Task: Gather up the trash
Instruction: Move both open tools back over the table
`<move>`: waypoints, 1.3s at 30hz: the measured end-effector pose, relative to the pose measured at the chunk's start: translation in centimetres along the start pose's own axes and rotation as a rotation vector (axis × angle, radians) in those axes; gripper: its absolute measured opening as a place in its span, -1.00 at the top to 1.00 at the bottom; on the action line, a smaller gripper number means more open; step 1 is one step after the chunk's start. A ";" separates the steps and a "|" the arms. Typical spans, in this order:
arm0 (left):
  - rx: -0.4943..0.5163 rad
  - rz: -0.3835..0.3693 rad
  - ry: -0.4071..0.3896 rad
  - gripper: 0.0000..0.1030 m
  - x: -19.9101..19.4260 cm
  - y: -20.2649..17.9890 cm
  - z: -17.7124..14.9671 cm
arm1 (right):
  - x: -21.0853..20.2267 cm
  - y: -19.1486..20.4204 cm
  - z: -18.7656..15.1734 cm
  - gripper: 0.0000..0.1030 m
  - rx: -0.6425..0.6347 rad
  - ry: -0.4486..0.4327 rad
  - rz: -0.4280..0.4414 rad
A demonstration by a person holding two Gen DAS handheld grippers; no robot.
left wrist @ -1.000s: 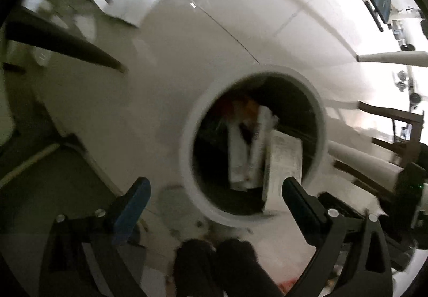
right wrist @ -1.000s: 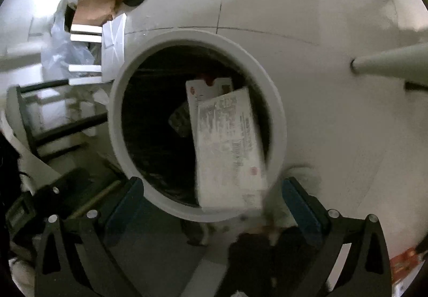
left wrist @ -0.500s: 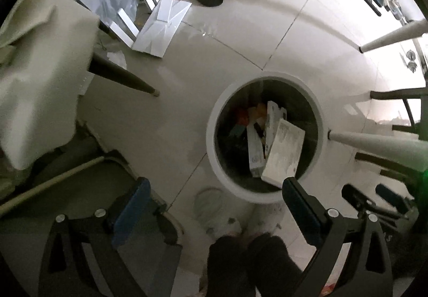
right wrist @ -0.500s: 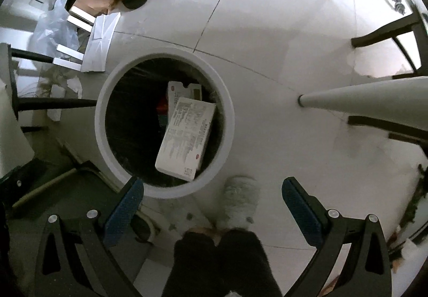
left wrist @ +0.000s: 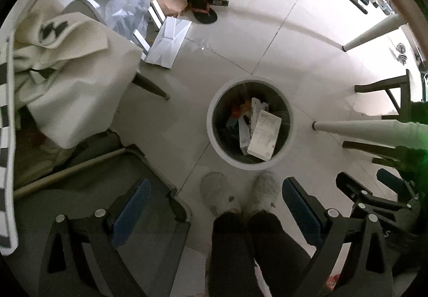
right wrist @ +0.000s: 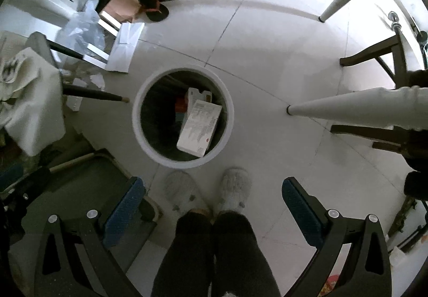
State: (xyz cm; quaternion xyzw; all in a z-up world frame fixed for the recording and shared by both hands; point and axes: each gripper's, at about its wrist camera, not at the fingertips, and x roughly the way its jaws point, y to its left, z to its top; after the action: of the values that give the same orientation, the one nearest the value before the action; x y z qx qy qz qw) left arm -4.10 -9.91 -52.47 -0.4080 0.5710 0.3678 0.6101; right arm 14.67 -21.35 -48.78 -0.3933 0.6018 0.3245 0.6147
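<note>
White plastic rim, dark liner: in the left wrist view the bin [left wrist: 250,124] stands on the pale tiled floor just ahead of your slippers [left wrist: 263,190], well below the left gripper [left wrist: 214,206]. Its blue-padded jaws stand wide apart with nothing between them. Risk here, as a judgement: the flat white carton [left wrist: 263,136] leans on the near wall with its lower corner close to the rim, so anything dropped on that side could ride up it and slide out. Centre the next drop. The carton looks stiff and printed on its upper face; smaller boxes and an orange scrap lie beside it, deeper in.

Right wrist view: the right gripper [right wrist: 212,203] is likewise spread and empty, high above the bin [right wrist: 183,119]. Same carton [right wrist: 199,127], tilted against the near-right wall. Loose items remain on the floor at upper left: a flattened white box [right wrist: 124,46], clear plastic film [right wrist: 83,26], brown cardboard [right wrist: 123,6]. Second risk: a dark chair leg [right wrist: 93,94] and a white table leg [right wrist: 345,106] flank the bin. Swinging low toward that litter could catch a finger or knock the bin.
</note>
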 end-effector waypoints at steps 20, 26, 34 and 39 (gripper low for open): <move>-0.010 0.095 -0.198 -0.96 -21.5 -1.0 0.4 | -26.4 -0.8 0.2 -1.00 0.080 -0.117 0.109; 0.052 0.124 -0.309 -1.00 -25.5 -5.1 7.0 | -31.2 -5.3 6.7 -1.00 0.206 -0.181 0.101; 0.185 0.154 -0.353 -1.00 -28.0 -13.4 18.9 | -32.9 -16.1 19.3 -1.00 0.387 -0.210 0.063; 0.323 0.204 -0.320 -1.00 -28.3 -20.7 29.3 | -33.1 -23.3 30.1 -1.00 0.462 -0.213 0.042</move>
State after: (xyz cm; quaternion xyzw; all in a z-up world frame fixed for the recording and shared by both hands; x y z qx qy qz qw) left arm 24.25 9.22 -22.19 -0.1820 0.5566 0.3915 0.7098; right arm 47.41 -3.71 -14.65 -0.1932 0.6000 0.2307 0.7413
